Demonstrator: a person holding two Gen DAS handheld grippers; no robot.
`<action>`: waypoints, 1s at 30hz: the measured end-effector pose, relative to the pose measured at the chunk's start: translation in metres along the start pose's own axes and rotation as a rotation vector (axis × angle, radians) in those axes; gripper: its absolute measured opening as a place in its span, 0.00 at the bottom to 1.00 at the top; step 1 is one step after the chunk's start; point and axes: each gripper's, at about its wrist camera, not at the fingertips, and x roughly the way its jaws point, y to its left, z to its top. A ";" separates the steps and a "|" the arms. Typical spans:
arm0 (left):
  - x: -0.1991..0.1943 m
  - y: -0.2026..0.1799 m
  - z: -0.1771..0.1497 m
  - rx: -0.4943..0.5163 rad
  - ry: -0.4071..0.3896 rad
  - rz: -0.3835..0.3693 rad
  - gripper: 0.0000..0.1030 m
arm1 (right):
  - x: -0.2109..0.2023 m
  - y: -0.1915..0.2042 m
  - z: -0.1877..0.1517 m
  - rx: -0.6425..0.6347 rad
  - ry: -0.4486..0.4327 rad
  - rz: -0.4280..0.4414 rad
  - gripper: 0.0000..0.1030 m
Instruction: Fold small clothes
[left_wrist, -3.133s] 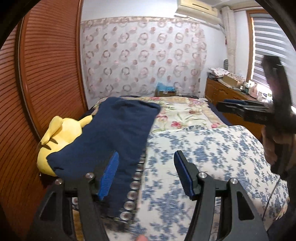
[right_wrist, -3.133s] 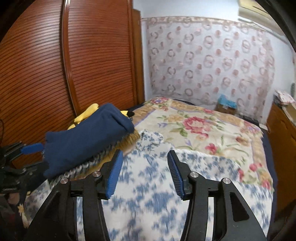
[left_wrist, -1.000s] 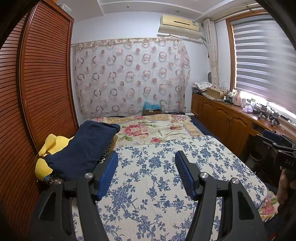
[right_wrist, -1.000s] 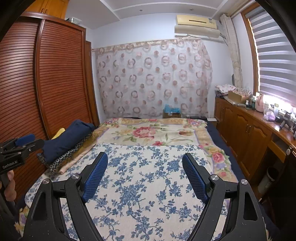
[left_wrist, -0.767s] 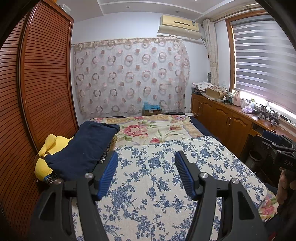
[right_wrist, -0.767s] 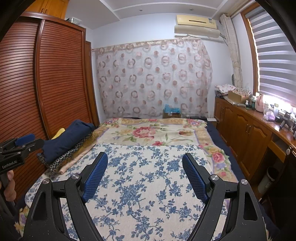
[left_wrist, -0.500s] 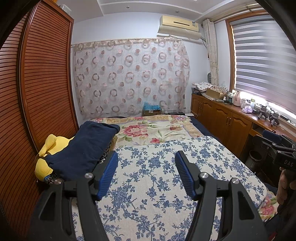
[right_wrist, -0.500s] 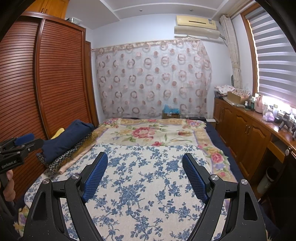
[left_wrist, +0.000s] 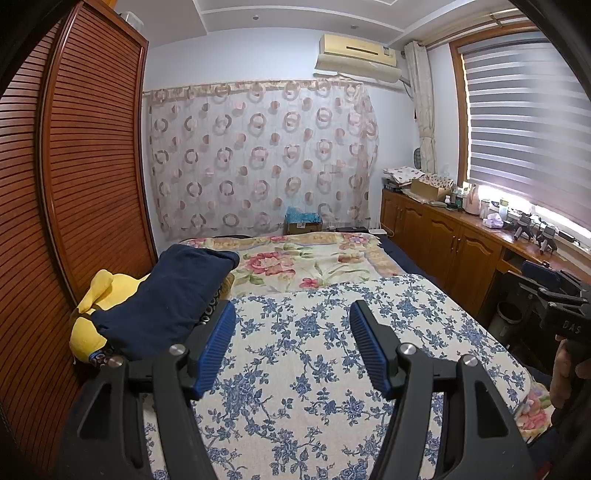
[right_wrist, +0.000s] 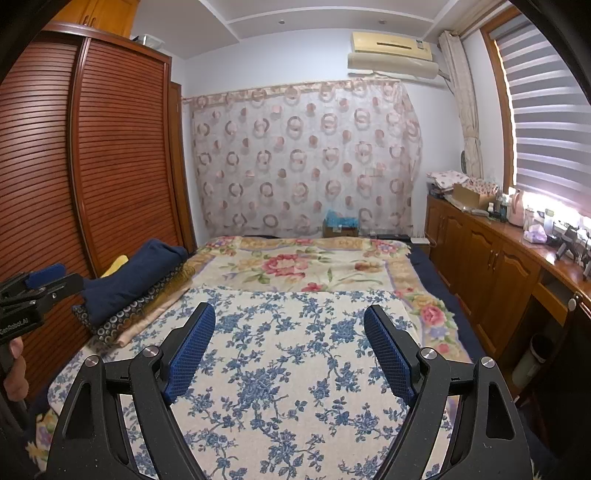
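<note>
Both grippers, left gripper and right gripper, now pulled back, hover apart and empty (nothing clamped) above the blue-flowered cloth, leaving the folded navy garment stacked: that fold looks finished.

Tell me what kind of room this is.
A home bedroom, most likely: a bed under a blue-flowered cover, a louvred wooden wardrobe beside it, and folded dark blue cloth stacked at the bed's edge.
</note>
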 end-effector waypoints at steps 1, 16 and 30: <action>0.000 0.000 0.000 0.000 0.000 0.000 0.62 | 0.000 0.000 0.000 0.000 0.000 -0.001 0.82; -0.002 0.000 0.000 -0.002 -0.002 0.001 0.62 | 0.000 0.000 -0.001 -0.001 0.000 0.000 0.82; -0.002 0.001 0.000 -0.002 -0.003 0.000 0.62 | 0.000 0.000 -0.001 -0.002 -0.001 0.000 0.82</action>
